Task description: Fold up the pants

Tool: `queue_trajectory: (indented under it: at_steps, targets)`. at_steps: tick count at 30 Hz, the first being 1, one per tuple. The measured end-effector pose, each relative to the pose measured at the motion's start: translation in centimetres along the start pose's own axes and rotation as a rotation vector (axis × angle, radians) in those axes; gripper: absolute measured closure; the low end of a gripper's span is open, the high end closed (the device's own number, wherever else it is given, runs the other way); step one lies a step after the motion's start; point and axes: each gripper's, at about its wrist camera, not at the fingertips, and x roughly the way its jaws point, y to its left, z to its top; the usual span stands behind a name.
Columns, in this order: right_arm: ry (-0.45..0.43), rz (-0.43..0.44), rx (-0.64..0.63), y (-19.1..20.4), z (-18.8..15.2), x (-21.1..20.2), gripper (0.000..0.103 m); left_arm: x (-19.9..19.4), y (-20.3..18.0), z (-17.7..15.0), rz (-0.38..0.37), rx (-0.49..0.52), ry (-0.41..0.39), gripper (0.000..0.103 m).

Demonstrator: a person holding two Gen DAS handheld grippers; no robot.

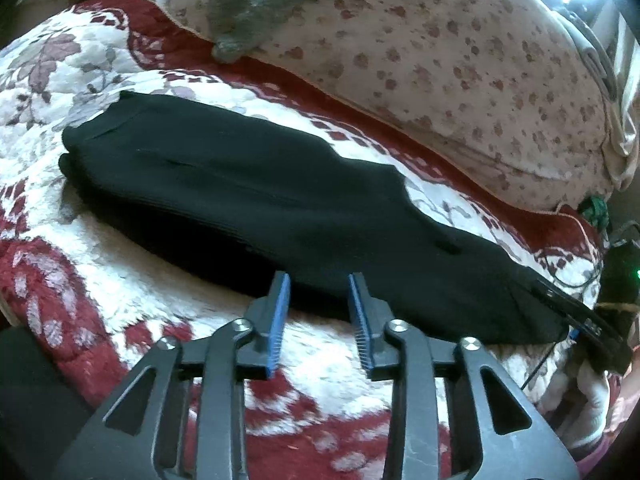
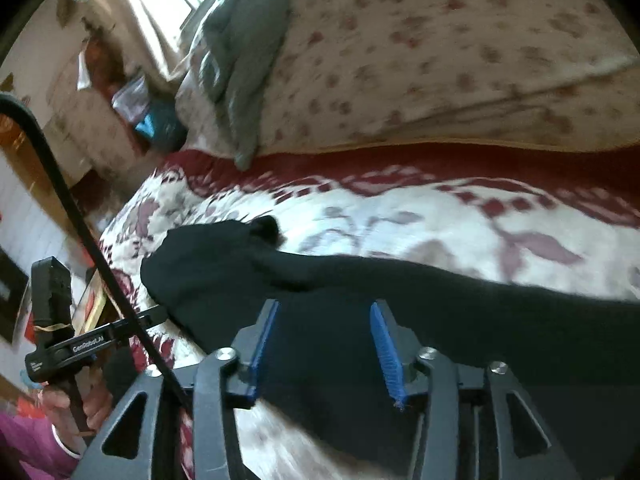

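Folding looks about halfway: the black pants (image 1: 280,192) lie as one long narrow strip on the bedspread (image 1: 80,240), legs seemingly already stacked one on the other, so the step in hand is prob. the crosswise fold, end to end.

Your left gripper (image 1: 319,292) hovers at the near edge of the strip, jaws spread, nothing between them. In the left view the strip runs from about 10 o'clock down to 4 o'clock, where the other tool meets it.

Your right gripper (image 2: 324,320) sits over the cloth at 6 o'clock, jaws spread w/ dark fabric in the gap; the right view is blurred, so I can't tell whether the cloth touches the pads. No pinch shows.

Next move, as I judge it: close each pair of jaws on both layers at one end, lift, carry that end over to the far end, keep edges lined up. Thin limp fabric; a single-layer grab would likely drag the stack apart.

Surface is a soft red-and-white floral bedspread, likely some give under pressure. A spotted beige pillow (image 1: 460,80) lies at 12–2 o'clock with a grey cloth (image 1: 256,4) on it. Window glare at 1 o'clock.
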Motion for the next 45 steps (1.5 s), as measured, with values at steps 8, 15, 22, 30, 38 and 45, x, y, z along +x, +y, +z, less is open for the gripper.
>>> queue_trajectory:
  at_steps: [8,15,22,30,38,45]
  targets:
    - [-0.07,-0.046,0.134,-3.9,-3.0,-6.2,0.052,1.0,-4.4,-0.4,-0.054,0.069,0.036,0.057]
    - [-0.092,-0.114,0.245,-7.5,-6.4,-10.4,0.05,2.9,-9.7,-0.9,-0.142,0.174,0.093,0.057]
    - [-0.114,-0.148,0.389,-11.0,-9.6,-13.4,0.047,4.4,-15.6,-0.6,-0.254,0.301,0.11,0.057]
    - [-0.166,-0.124,0.504,-14.4,-9.5,-13.6,0.046,7.6,-21.9,0.3,-0.387,0.431,0.198,0.057]
    - [-0.202,-0.137,0.527,-16.6,-9.0,-13.4,0.046,10.2,-26.5,0.9,-0.444,0.571,0.252,0.057]
    - [-0.238,-0.074,0.538,-17.4,-9.7,-13.7,0.045,13.4,-30.3,1.0,-0.458,0.702,0.312,0.057]
